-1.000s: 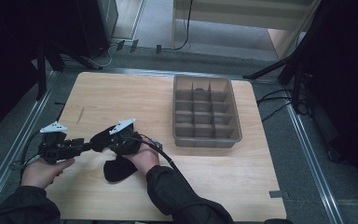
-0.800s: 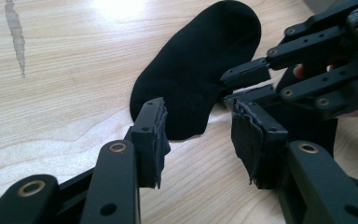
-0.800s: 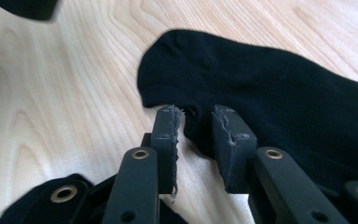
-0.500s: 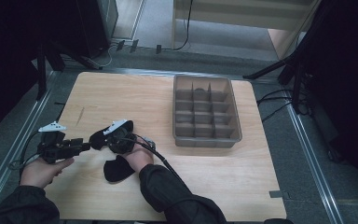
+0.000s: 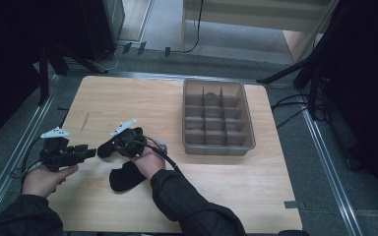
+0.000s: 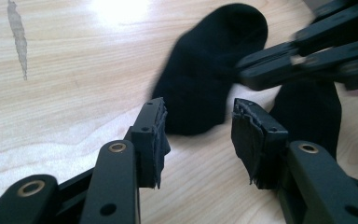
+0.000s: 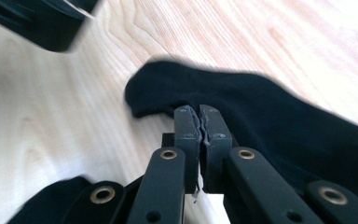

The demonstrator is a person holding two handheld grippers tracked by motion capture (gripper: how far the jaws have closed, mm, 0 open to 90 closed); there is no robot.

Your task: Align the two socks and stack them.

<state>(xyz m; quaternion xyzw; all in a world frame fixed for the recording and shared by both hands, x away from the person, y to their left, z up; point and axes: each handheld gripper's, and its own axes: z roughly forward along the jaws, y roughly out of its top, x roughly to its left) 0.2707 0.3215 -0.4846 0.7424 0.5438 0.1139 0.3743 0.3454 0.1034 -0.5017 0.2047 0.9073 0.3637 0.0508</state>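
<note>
Two black socks lie on the wooden table [image 5: 216,177]. My right gripper [image 7: 201,116] has just been closing and is now shut on the edge of one black sock [image 7: 270,116], whose body hangs blurred behind the pads. The second sock [image 7: 42,205] lies below at the left. From above, the right gripper [image 5: 106,149] points left, with a sock [image 5: 125,176] under the hand. My left gripper [image 6: 198,130] stands open just above the table, facing the sock [image 6: 205,70]; nothing is between its pads. The right gripper's jaws [image 6: 261,70] reach in from the right. My left gripper [image 5: 89,152] faces the right one.
A grey divided tray [image 5: 219,145] with several compartments stands on the right half of the table. A dark streak [image 6: 18,37] marks the wood at the left. Metal rails [image 5: 325,162] run along both table sides, and cables trail on the floor beyond.
The right gripper has shifted slightly left toward the left gripper and risen a little. The left hand has stayed where it was.
</note>
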